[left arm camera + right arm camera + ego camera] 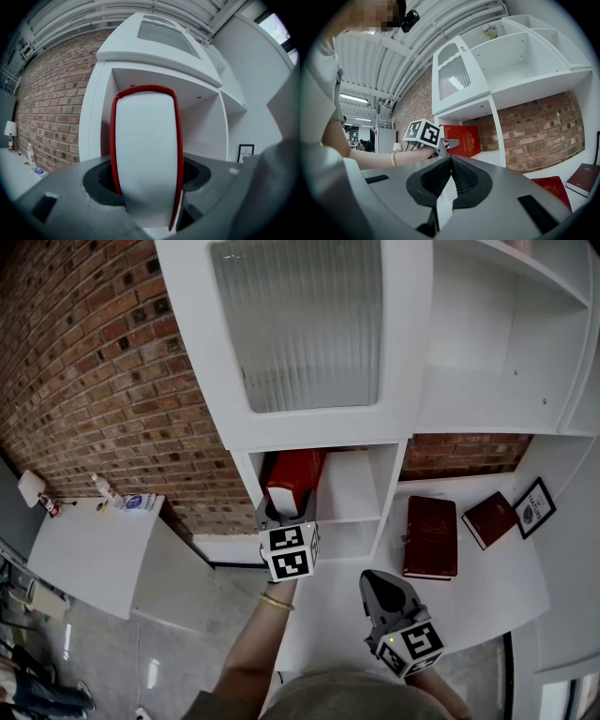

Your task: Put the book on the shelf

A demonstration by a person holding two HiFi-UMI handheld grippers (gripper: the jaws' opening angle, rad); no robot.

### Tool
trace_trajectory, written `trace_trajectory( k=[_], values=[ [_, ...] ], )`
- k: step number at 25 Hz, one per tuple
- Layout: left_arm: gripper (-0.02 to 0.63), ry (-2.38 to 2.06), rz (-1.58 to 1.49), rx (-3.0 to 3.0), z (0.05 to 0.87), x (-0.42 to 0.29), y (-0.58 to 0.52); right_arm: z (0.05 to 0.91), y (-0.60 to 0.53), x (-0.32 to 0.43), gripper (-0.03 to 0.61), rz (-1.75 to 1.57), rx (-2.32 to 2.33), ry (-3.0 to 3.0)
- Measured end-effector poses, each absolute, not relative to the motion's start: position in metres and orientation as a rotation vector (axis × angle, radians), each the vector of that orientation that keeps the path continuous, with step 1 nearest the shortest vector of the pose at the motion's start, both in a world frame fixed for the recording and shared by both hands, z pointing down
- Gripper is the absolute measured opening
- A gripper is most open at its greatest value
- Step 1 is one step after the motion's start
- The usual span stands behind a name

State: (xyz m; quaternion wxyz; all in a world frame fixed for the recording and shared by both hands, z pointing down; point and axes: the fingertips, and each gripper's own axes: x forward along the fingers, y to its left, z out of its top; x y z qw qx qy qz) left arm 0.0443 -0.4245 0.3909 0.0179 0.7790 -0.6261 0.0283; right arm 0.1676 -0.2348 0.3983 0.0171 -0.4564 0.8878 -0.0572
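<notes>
the right gripper (379,576) is over the white counter (487,589), its jaws closed together with nothing in them. the left gripper (279,516) reaches into the shelf (394,474). its jaws stand wide on both sides of the red book (294,480), not pressing it. the book stands upright in the compartment, near the left wall.

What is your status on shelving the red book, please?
Left tool open, red book between its jaws, upright in the shelf cubby. Right tool shut, empty, clear of the shelf. Nothing in the way.
</notes>
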Motion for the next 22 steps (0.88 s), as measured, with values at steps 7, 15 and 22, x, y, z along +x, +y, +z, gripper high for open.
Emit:
trace_trajectory(
  k=[7, 15, 22],
  values=[
    [0.298, -1.963, 0.068, 2.405, 0.382, 0.040, -0.407, 0.400, -0.231, 0.166, 0.006, -0.153, -1.402, 2.793],
    [0.298, -2.009, 0.036, 2.356, 0.378, 0.027, -0.378, 0.401, -0.221, 0.160, 0.006, -0.190, -1.348, 2.847],
    [0.298, -2.000, -0.008, 2.352, 0.371, 0.025, -0.345, 0.402, -0.212, 0.158, 0.006, -0.199, -1.309, 2.864]
  ],
)
